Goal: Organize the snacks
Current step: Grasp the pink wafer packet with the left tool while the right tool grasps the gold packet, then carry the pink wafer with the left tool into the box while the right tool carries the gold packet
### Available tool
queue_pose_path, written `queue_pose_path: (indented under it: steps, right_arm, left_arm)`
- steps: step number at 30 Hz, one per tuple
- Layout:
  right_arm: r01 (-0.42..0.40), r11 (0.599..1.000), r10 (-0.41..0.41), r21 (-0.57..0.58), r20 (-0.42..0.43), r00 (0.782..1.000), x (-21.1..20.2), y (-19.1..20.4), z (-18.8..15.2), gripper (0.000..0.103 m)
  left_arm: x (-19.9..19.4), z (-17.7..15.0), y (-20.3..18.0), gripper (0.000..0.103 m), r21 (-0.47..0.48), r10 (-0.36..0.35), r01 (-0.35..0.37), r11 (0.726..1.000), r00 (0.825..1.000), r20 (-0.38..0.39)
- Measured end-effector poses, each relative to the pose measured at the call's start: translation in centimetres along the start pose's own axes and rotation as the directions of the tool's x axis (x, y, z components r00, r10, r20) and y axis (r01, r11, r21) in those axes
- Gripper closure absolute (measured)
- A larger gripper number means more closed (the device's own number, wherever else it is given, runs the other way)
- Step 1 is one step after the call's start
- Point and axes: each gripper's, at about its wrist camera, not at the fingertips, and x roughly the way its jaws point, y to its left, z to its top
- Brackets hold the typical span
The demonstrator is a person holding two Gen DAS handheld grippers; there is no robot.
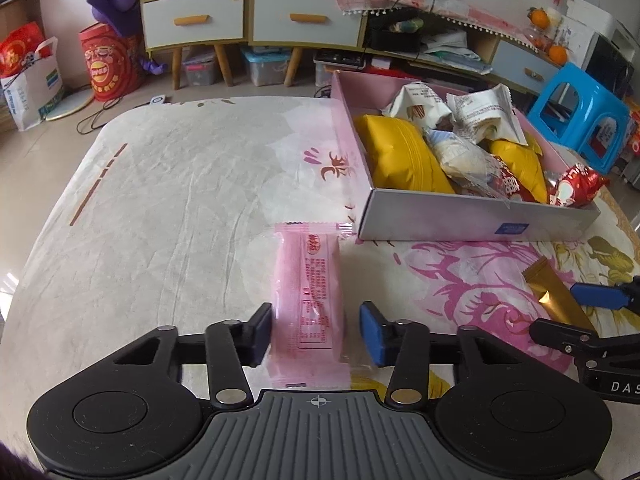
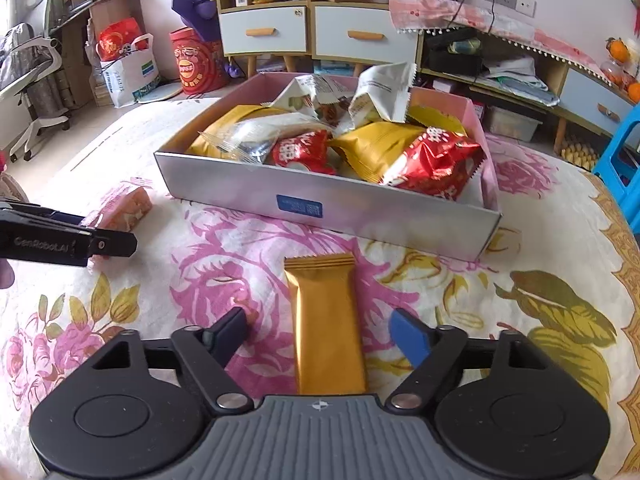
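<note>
Two loose bars lie lengthwise along the fingers, ends toward the box [image 2: 328,204] — pink snack [image 1: 310,304] touched by the narrowed left gripper [image 1: 316,332], gold snack [image 2: 326,324] inside the wider, untouching right gripper [image 2: 324,338]. Floral cloth [image 2: 224,256] over the table; cluttered room behind.

A pink snack packet [image 1: 308,300] with red print lies lengthwise on the flowered cloth, just short of the box's near left corner. A gold-foil bar [image 2: 326,320] with crimped ends lies flat in front of the box's near wall. The shallow box [image 2: 320,204], silver outside and pink inside, holds a heap of yellow bags [image 2: 376,144], red packets [image 2: 436,160], white wrappers [image 2: 384,88] and a clear one [image 2: 240,140].
</note>
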Motion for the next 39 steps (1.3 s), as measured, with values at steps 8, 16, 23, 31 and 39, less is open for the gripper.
queue_pose_path:
  steps: [8, 16, 23, 31, 39]
  right_arm:
    - [-0.026, 0.998, 0.027, -0.050, 0.014, 1.000, -0.2, 1.3, 0.3, 0.080]
    - [-0.064, 0.997, 0.065, -0.050, 0.019, 0.998, -1.0, 2.1, 0.8, 0.082]
    - [-0.093, 0.995, 0.095, -0.033, 0.050, 0.994, -2.1, 2.4, 1.5, 0.082]
    - [-0.099, 0.995, 0.099, -0.004, 0.113, 0.989, -3.2, 2.1, 2.8, 0.082]
    - [-0.090, 0.992, 0.074, 0.086, 0.170, 0.983, -3.6, -0.1, 4.8, 0.082]
  left_arm:
    - [-0.5, 0.0, 0.2, 0.073, -0.024, -0.003, 0.003, 1.000, 1.000, -0.007]
    - [-1.6, 0.2, 0.1, 0.073, -0.043, -0.025, 0.025, 0.999, 1.000, 0.003]
    - [-2.7, 0.7, 0.6, 0.073, -0.075, -0.033, 0.034, 0.997, 0.999, 0.020]
    - [-4.4, 1.8, 1.0, 0.073, -0.113, -0.054, 0.063, 0.992, 0.995, 0.080]
    - [-5.4, 3.1, 0.3, 0.073, -0.132, -0.084, 0.105, 0.986, 0.984, 0.158]
